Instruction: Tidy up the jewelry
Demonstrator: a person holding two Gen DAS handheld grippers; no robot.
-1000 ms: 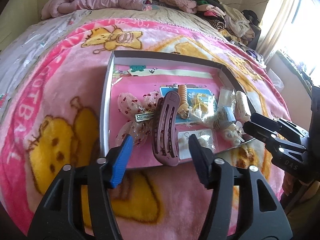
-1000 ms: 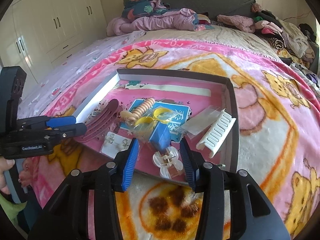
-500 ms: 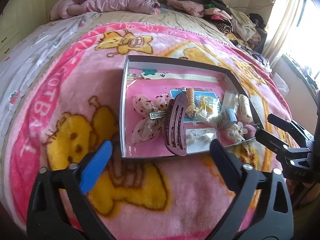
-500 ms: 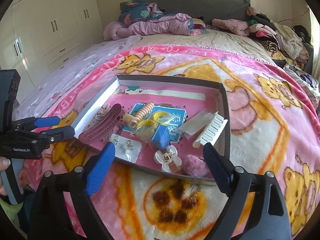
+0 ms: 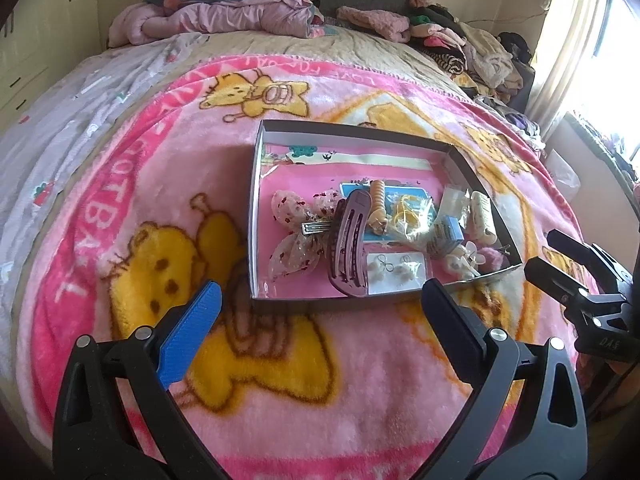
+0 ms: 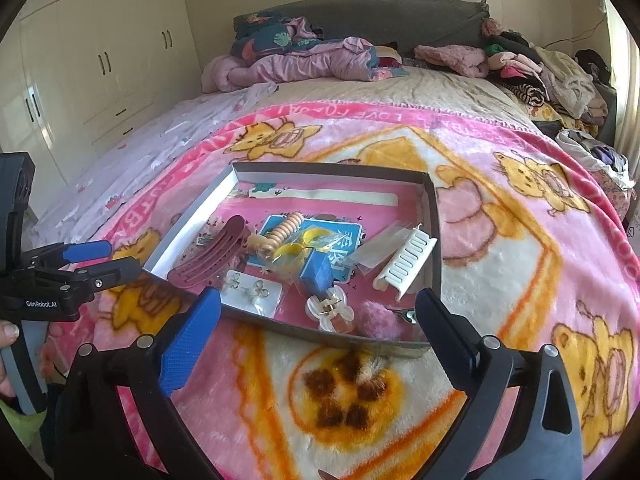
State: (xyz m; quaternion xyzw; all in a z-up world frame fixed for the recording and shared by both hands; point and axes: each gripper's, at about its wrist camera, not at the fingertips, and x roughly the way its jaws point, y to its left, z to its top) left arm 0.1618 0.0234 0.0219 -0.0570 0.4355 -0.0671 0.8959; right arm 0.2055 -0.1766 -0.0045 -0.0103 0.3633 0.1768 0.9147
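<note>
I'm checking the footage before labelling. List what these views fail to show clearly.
- Earring card: studs too small to identify, both views.
- Yellow item in its clear bag: glare and plastic blur it.
- Butterfly clip: hidden behind the mauve claw clip in the right view.

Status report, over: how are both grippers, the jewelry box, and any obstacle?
Left gripper open, empty. Right gripper open, empty. Both short of the box; hair clip and earring card inside. Nothing in the way.
</note>
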